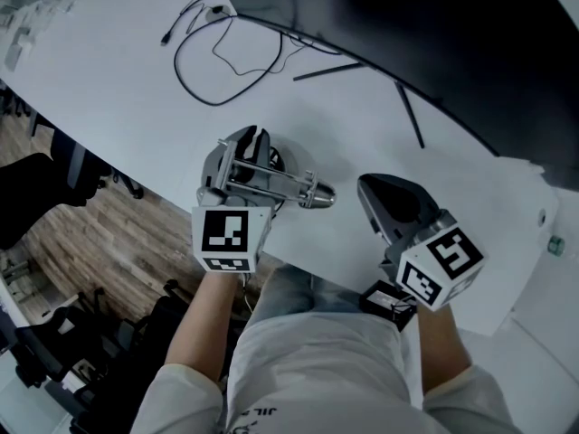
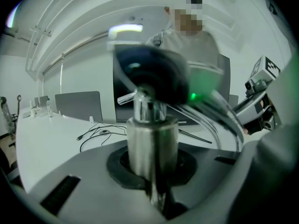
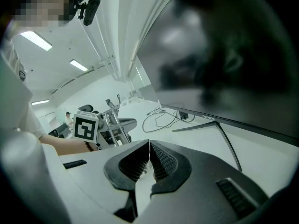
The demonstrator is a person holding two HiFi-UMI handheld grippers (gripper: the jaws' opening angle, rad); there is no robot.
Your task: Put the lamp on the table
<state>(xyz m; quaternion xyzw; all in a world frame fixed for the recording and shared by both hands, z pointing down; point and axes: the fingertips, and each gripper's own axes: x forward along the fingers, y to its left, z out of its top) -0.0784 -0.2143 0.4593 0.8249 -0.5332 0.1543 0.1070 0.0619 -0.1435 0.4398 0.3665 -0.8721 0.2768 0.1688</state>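
Observation:
My left gripper [image 1: 246, 152] is shut on the lamp [image 1: 306, 191], a chrome piece held low over the near edge of the white table [image 1: 109, 89]. In the left gripper view the lamp's chrome stem [image 2: 152, 139] stands upright between the pads, with its dark head [image 2: 149, 73] and a green light blurred above. My right gripper [image 1: 373, 188] hovers just to the right of the lamp, shut with nothing in it; its ribbed pads [image 3: 161, 161] meet. From the right gripper view the left gripper's marker cube [image 3: 86, 127] and the lamp [image 3: 117, 122] show at the left.
A large dark monitor [image 1: 407, 25] stands at the back right on thin black legs [image 1: 409, 111]. A looped black cable [image 1: 226, 61] lies on the table behind the lamp. Wooden floor [image 1: 109, 242] and black chairs [image 1: 36, 197] lie beyond the table's left edge.

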